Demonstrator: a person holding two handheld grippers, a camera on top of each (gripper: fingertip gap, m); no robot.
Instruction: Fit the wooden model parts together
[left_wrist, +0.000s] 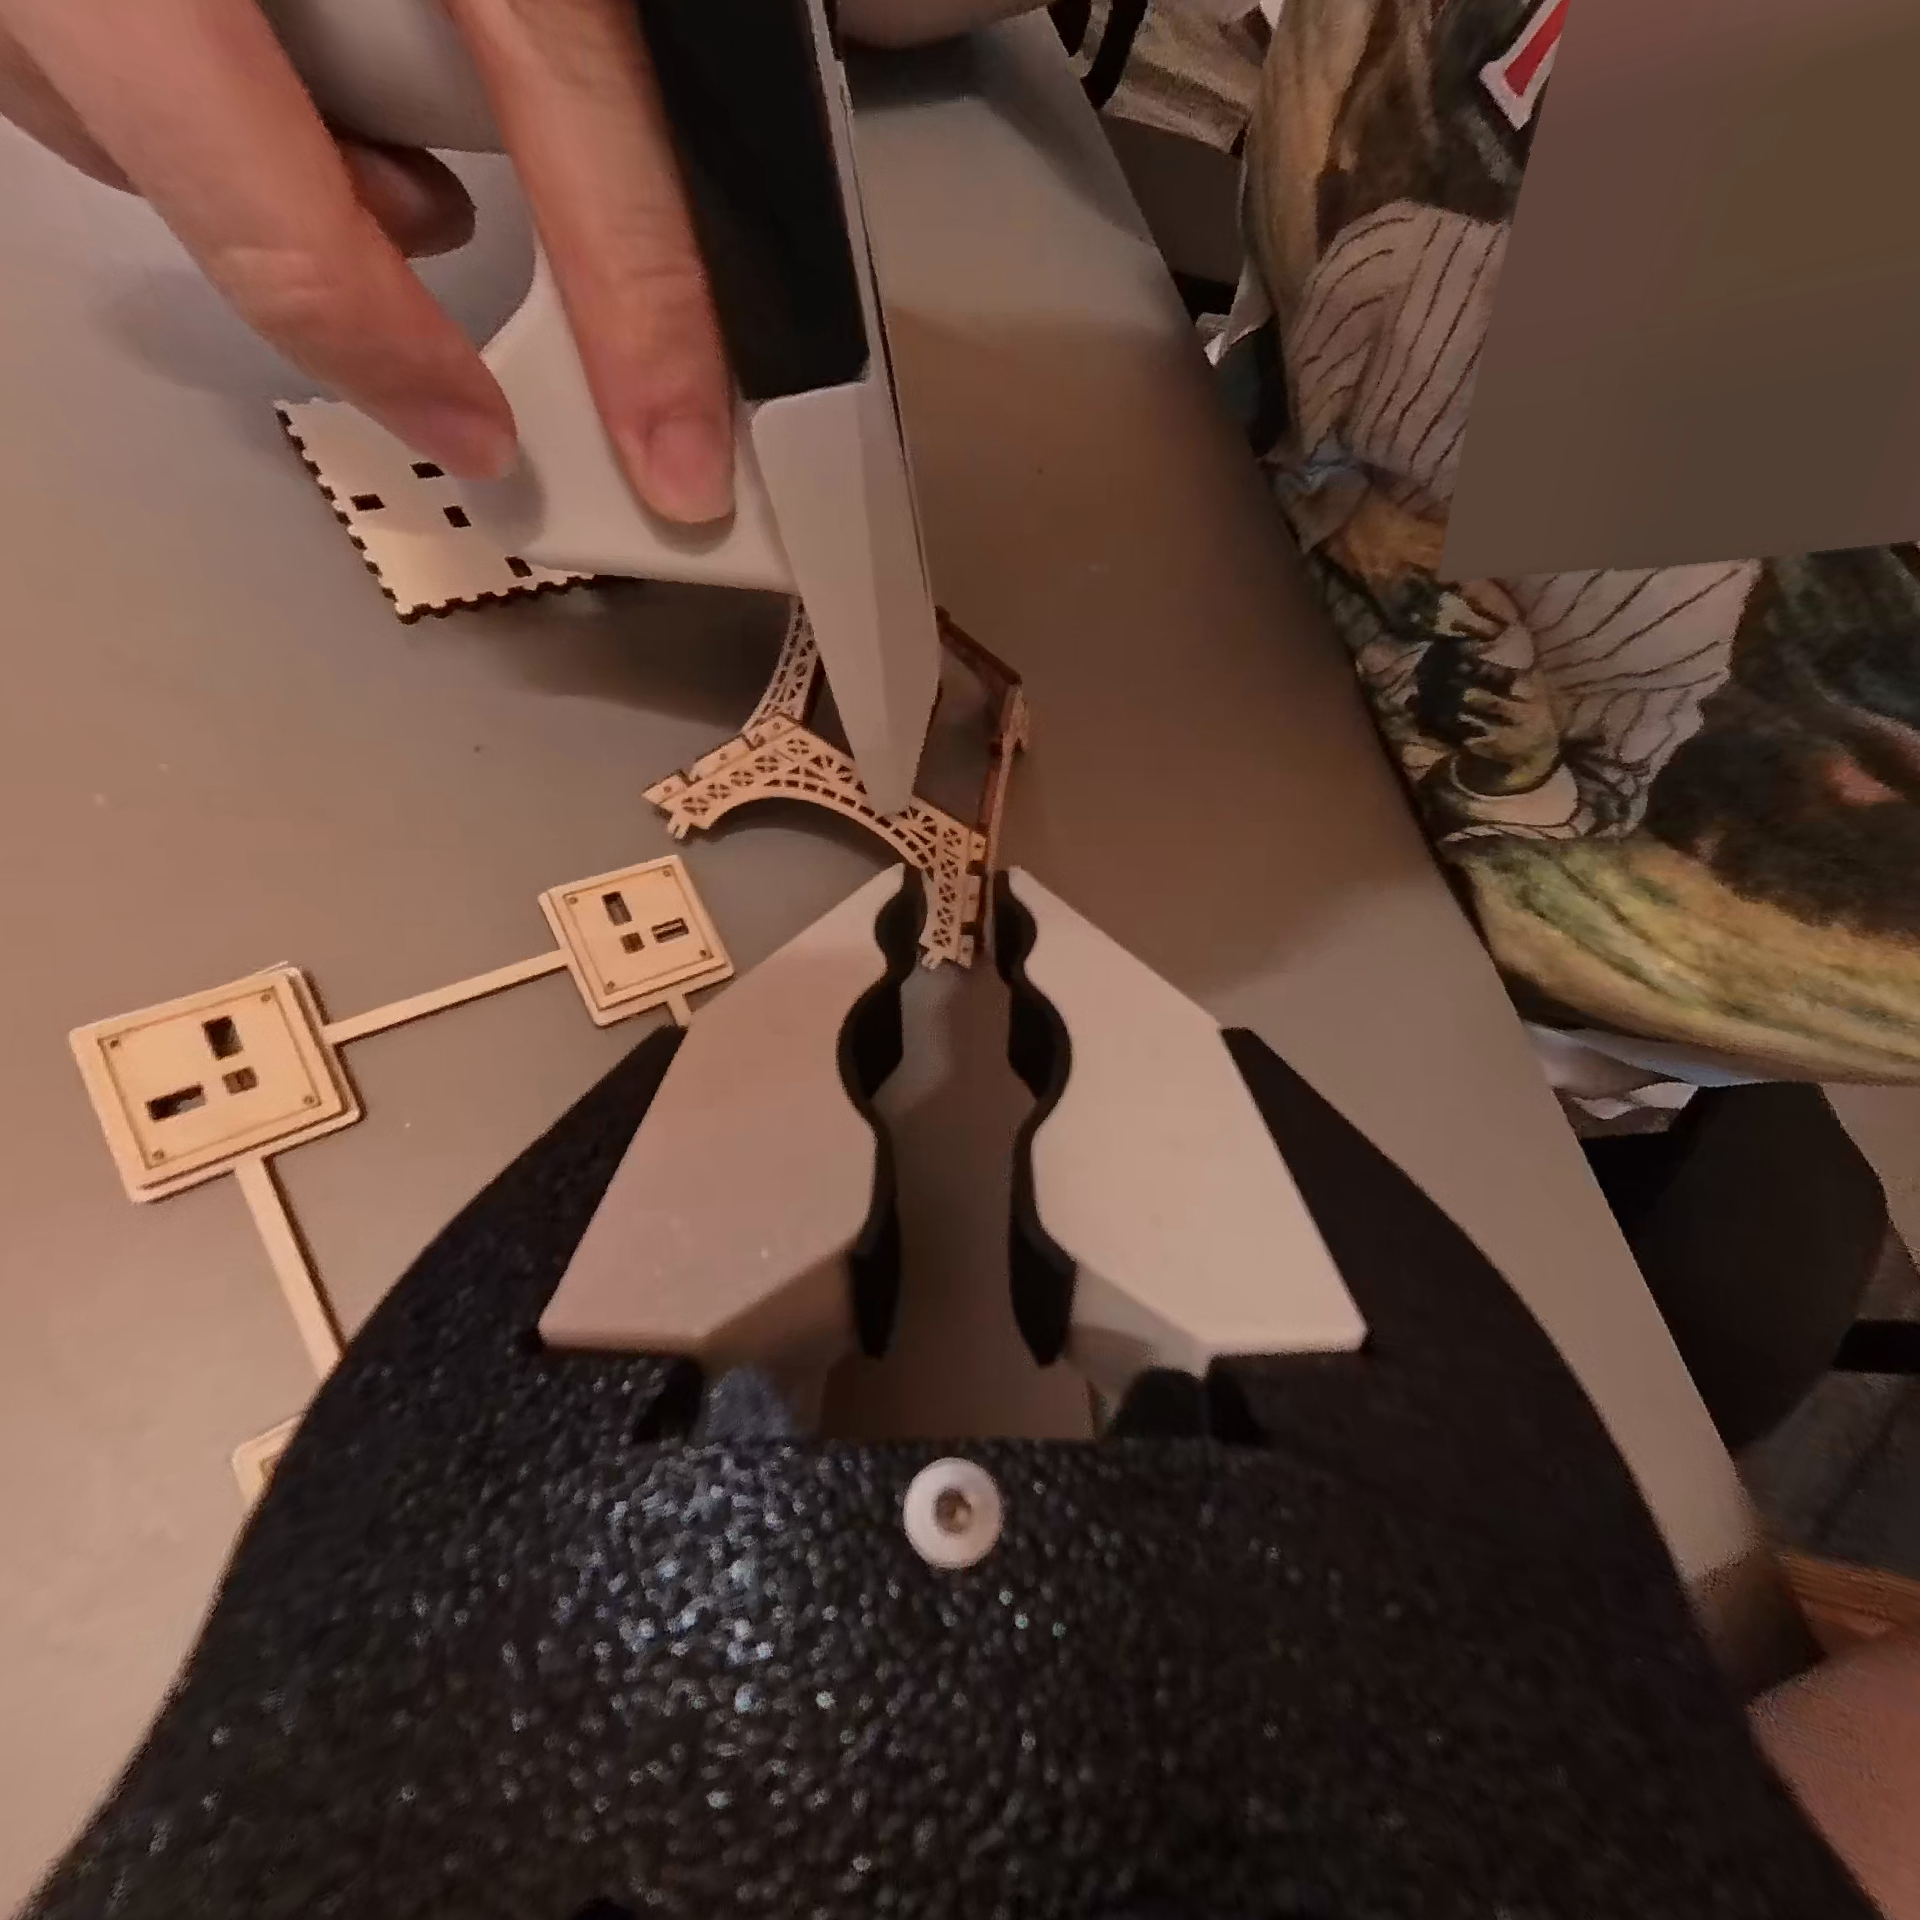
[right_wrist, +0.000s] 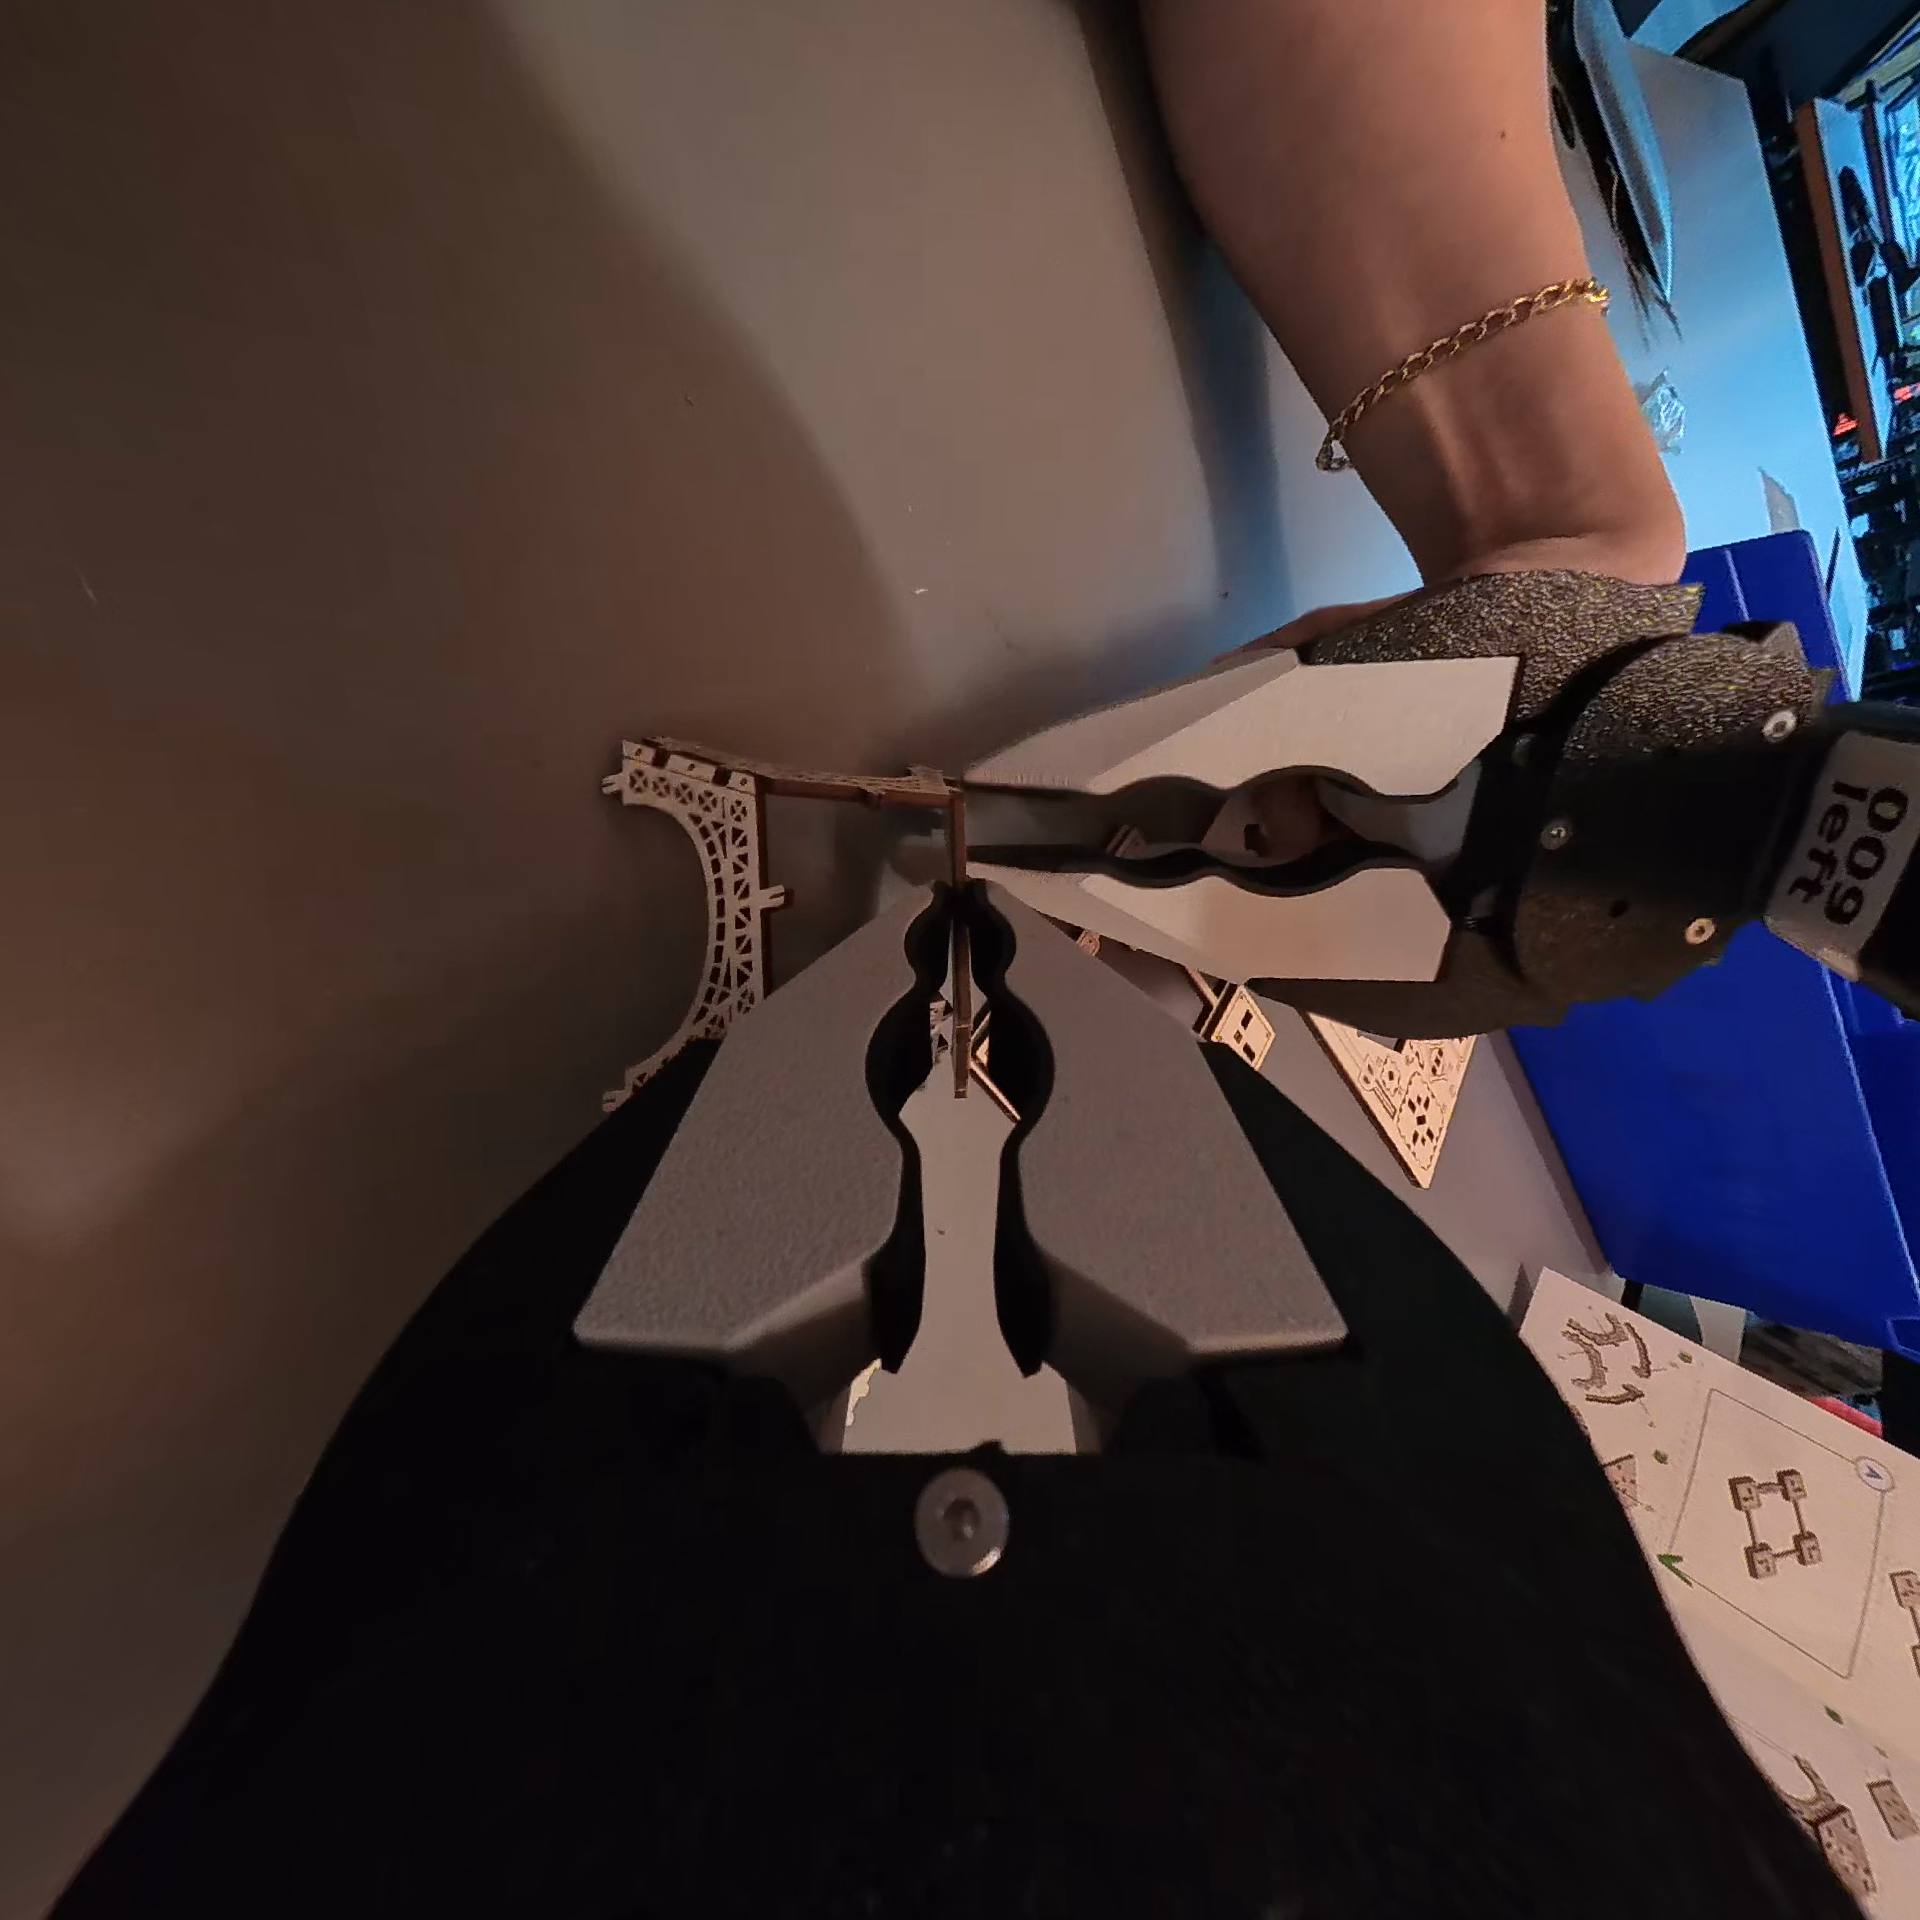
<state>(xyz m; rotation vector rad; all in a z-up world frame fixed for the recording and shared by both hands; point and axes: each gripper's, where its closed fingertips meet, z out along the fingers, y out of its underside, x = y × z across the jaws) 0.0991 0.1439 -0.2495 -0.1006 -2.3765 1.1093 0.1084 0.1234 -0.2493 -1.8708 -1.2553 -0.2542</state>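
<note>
Left gripper clamps a leg of the lattice arch assembly; right gripper pinches a thin panel edge of it.

The assembly sits at desk centre, at 12 o'clock of the left gripper. Square frame lies at 9 o'clock, notched plate at 10. Risk: thin lattice snaps if the grippers twist against each other; a misaligned tab could split the joint.

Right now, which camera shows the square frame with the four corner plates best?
The left wrist view: the square frame lies flat on the table, two corner plates clear. The right wrist view shows only a sliver of it behind the left claw.
</note>
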